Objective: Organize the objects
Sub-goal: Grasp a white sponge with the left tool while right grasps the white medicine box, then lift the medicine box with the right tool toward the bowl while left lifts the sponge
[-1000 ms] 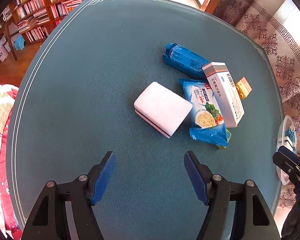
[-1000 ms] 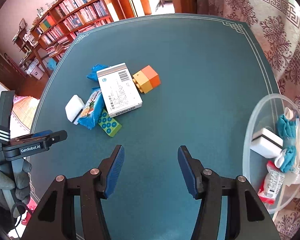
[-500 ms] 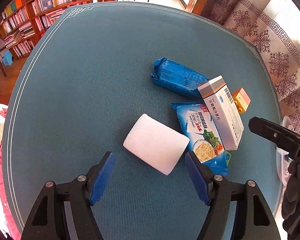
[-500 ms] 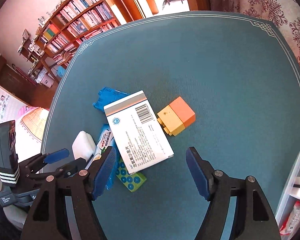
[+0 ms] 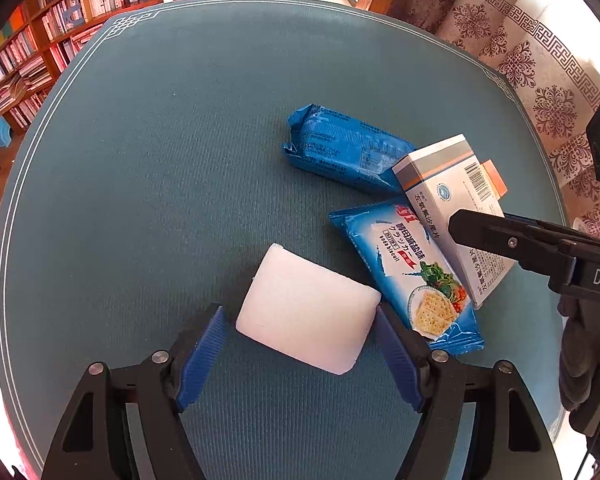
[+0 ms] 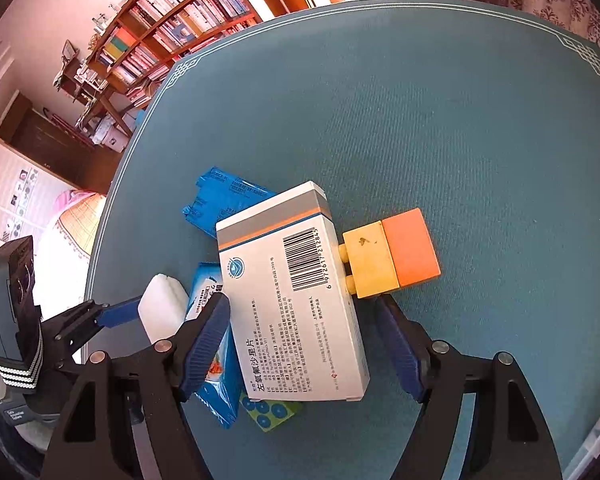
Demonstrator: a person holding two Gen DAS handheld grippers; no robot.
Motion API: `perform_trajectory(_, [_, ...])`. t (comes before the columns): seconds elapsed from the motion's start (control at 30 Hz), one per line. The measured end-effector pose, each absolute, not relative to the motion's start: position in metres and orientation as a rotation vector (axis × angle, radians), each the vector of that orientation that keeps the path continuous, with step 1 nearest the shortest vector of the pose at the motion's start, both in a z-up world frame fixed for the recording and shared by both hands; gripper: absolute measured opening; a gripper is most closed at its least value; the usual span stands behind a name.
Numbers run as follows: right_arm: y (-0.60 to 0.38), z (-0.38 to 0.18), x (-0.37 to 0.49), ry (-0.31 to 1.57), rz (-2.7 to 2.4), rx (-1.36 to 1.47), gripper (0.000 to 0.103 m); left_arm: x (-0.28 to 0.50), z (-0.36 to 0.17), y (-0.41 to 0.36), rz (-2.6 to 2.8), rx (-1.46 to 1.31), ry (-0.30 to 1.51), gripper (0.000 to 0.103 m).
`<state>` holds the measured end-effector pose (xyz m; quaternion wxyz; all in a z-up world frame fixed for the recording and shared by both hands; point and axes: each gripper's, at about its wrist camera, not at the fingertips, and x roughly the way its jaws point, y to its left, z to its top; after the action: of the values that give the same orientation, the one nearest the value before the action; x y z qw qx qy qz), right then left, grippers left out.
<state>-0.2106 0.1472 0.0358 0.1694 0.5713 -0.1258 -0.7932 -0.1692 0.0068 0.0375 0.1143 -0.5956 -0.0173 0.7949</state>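
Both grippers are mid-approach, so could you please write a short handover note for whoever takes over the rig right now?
Left gripper: open, jaws on either side of the white rectangular foam block, not closed on it.
Right gripper: open, jaws straddling the white cardboard medicine box, which lies on the blue cracker packet.
Also on the teal table: dark blue wrapped packet, yellow-and-orange toy brick, green dotted card.
Done: neither item is gripped.
Left: close, lift, sort the pile.
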Motion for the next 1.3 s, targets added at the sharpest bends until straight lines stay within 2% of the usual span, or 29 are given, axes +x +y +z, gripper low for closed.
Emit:
perform_trajectory(0.07, [0.146,0.034,-0.21,-0.379,-2.252,1.62,0.075,-0.167,0.037,0.005,2.32,-1.737,-0.064,0.07])
perform_trajectory(0.13, [0.145,0.031,-0.209,-0.391,-2.244,1.62,0.068,-0.166,0.038,0.004,2.33,-1.72,-0.079,0.068])
perform_trajectory(0.17, [0.144,0.031,-0.208,-0.393,-2.249,1.614,0.061,-0.165,0.039,0.003,2.335,-1.713,-0.092,0.067])
perform_trajectory(0.23, [0.144,0.033,-0.203,-0.398,-2.262,1.594,0.051,-0.161,0.039,-0.001,2.347,-1.701,-0.119,0.066])
perform_trajectory(0.33, [0.147,0.039,-0.191,-0.408,-2.287,1.549,0.042,-0.152,0.038,-0.005,2.374,-1.676,-0.14,0.066])
perform_trajectory(0.47, [0.152,0.042,-0.171,-0.422,-2.309,1.463,0.034,-0.14,0.04,-0.011,2.426,-1.61,-0.16,0.065])
perform_trajectory(0.6, [0.147,0.044,-0.156,-0.334,-2.398,1.354,0.035,-0.129,0.04,-0.015,2.492,-1.517,-0.159,0.065])
perform_trajectory(0.67, [0.142,0.044,-0.151,-0.304,-2.426,1.323,0.051,-0.123,0.041,-0.018,2.524,-1.468,-0.173,0.065])
perform_trajectory(0.7, [0.14,0.045,-0.148,-0.302,-2.434,1.304,0.067,-0.119,0.043,-0.021,2.539,-1.437,-0.186,0.065])
perform_trajectory(0.73, [0.136,0.046,-0.146,-0.296,-2.447,1.276,0.074,-0.115,0.045,-0.023,2.555,-1.404,-0.196,0.065])
perform_trajectory(0.93, [0.101,0.054,-0.133,-0.017,-2.63,1.233,0.074,-0.085,0.061,-0.028,2.634,-1.197,-0.158,0.065])
perform_trajectory(1.03, [0.092,0.048,-0.13,-0.001,-2.609,1.282,0.073,-0.067,0.071,-0.028,2.665,-1.048,-0.119,0.065])
perform_trajectory(1.17, [0.09,0.027,-0.123,0.008,-2.635,1.349,0.073,-0.055,0.074,-0.036,2.653,-0.992,-0.24,0.065])
perform_trajectory(1.27, [0.092,0.024,-0.121,-0.024,-2.666,1.349,0.073,-0.054,0.07,-0.039,2.668,-0.969,-0.263,0.065])
perform_trajectory(1.3, [0.091,0.025,-0.12,-0.033,-2.673,1.343,0.067,-0.055,0.068,-0.039,2.677,-0.97,-0.266,0.065])
